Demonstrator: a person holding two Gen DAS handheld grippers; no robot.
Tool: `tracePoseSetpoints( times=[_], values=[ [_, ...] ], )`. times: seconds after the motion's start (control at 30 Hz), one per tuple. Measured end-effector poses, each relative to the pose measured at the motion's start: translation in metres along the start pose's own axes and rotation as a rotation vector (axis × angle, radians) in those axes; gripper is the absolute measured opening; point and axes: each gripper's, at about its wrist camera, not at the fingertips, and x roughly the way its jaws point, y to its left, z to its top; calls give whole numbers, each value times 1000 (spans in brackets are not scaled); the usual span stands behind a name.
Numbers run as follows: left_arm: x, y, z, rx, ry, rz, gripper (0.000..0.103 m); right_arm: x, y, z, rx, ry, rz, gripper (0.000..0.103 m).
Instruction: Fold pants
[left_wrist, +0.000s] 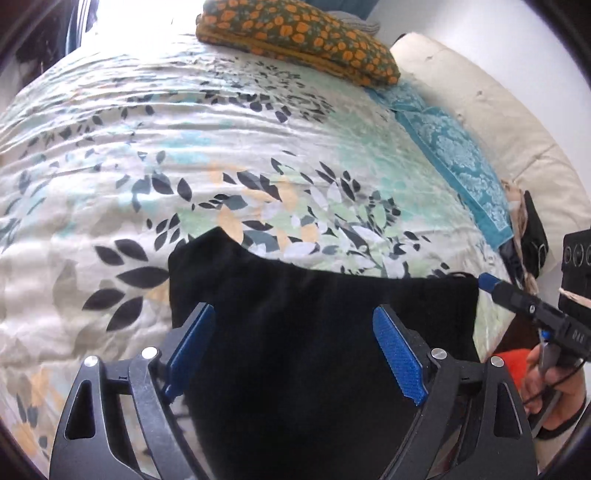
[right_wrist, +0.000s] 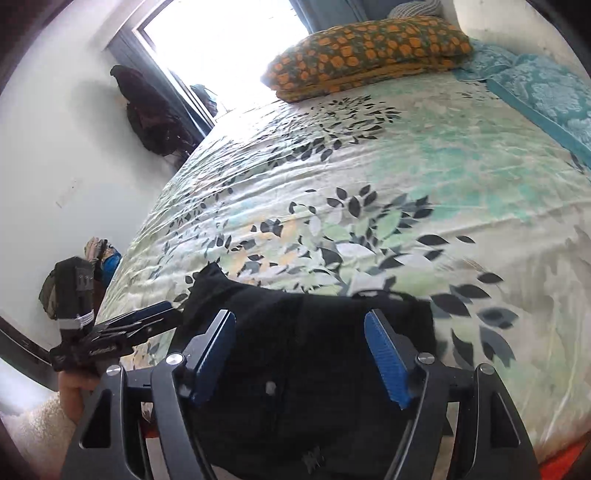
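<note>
Black pants (left_wrist: 295, 387) lie folded in a dark block near the front edge of the bed. In the left wrist view my left gripper (left_wrist: 293, 310) hovers over them, its blue pads wide apart and pressing on nothing. The right wrist view shows the same pants (right_wrist: 306, 406), a small button showing on the cloth. My right gripper (right_wrist: 300, 314) stands open above them, nothing pinched. The right gripper (left_wrist: 517, 299) also shows at the right corner of the pants, held by a hand. The left gripper (right_wrist: 140, 317) shows by their left corner.
A leaf-print bedspread (left_wrist: 221, 147) covers the bed. An orange-flowered pillow (left_wrist: 295, 40) lies at the far end, with a teal patterned cloth (left_wrist: 454, 162) along the right side beside a cream padded edge (left_wrist: 480, 99). Dark clothes (right_wrist: 147, 110) hang by a bright window (right_wrist: 221, 44).
</note>
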Motion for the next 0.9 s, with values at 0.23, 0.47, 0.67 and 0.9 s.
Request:
tracePoseSetpoints(
  times=[0.23, 0.47, 0.67, 0.9],
  values=[
    [37, 56, 8, -134, 51, 284, 90, 61, -34, -3, -50, 140, -150, 43],
    [-38, 19, -26, -1, -36, 171, 89, 4, 2, -5, -78, 38, -112, 68],
    [-6, -48, -108, 386, 127, 307, 90, 24, -29, -71, -95, 238, -259, 77],
    [-92, -48, -82, 173, -12, 162, 89, -70, -63, -77, 69, 92, -291, 81]
  ],
)
